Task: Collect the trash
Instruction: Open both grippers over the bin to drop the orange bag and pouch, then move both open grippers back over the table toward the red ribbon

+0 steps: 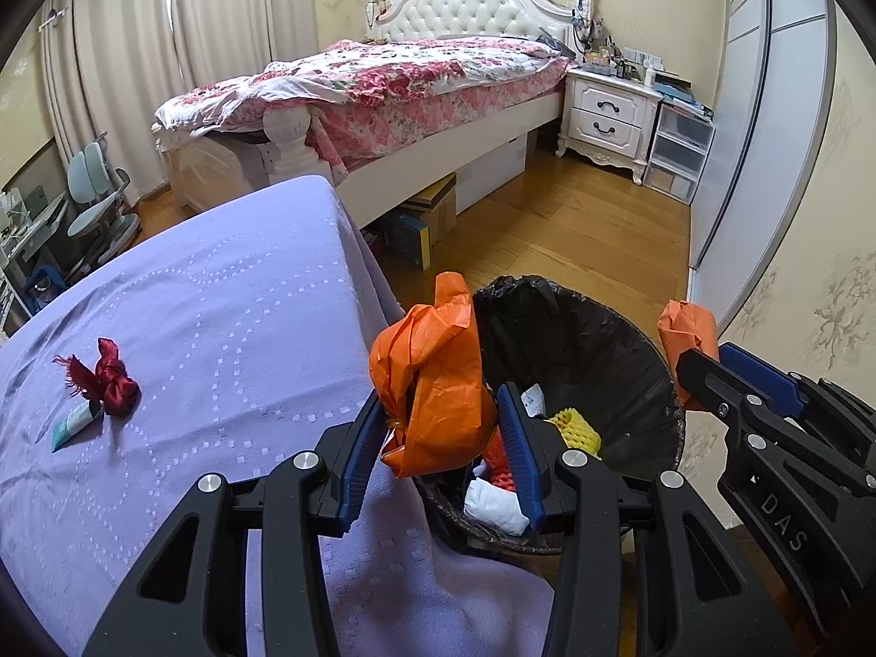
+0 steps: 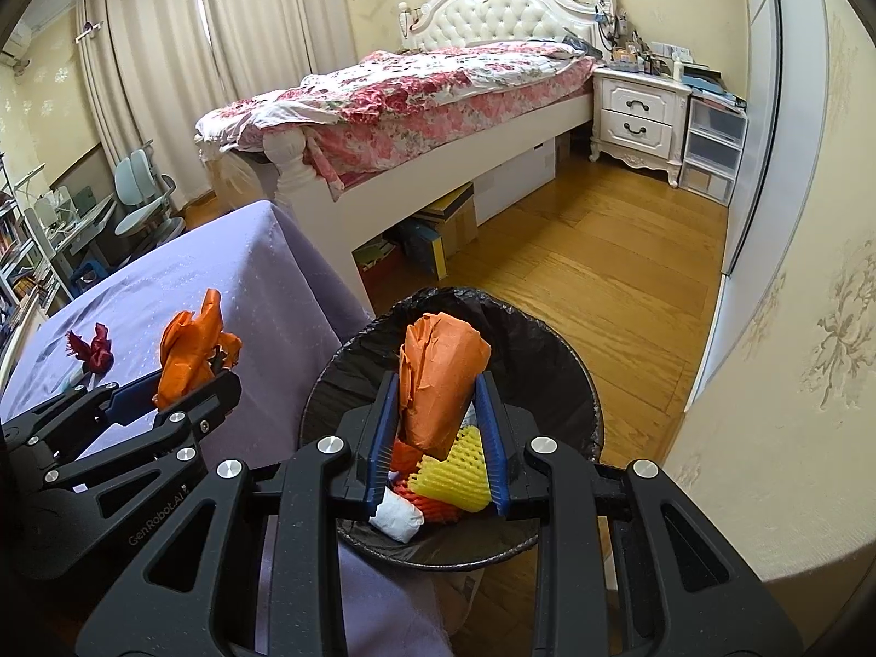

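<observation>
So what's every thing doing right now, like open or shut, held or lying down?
left gripper: shut on orange bag
right gripper: shut on orange paper, over bin
trash bin: open, lined, partly filled
red ribbon: lying on purple cloth
small tube: lying beside ribbon

Soft, even daylight filters through the closed curtains [image 1: 137, 55] far beyond the tongs, leaving the room bright with only faint shadows. Both views are sharp and free of glare. Fisheye distortion bends the wall [image 2: 794, 328] and wardrobe edges, and dark vignetting fills the corners.
</observation>
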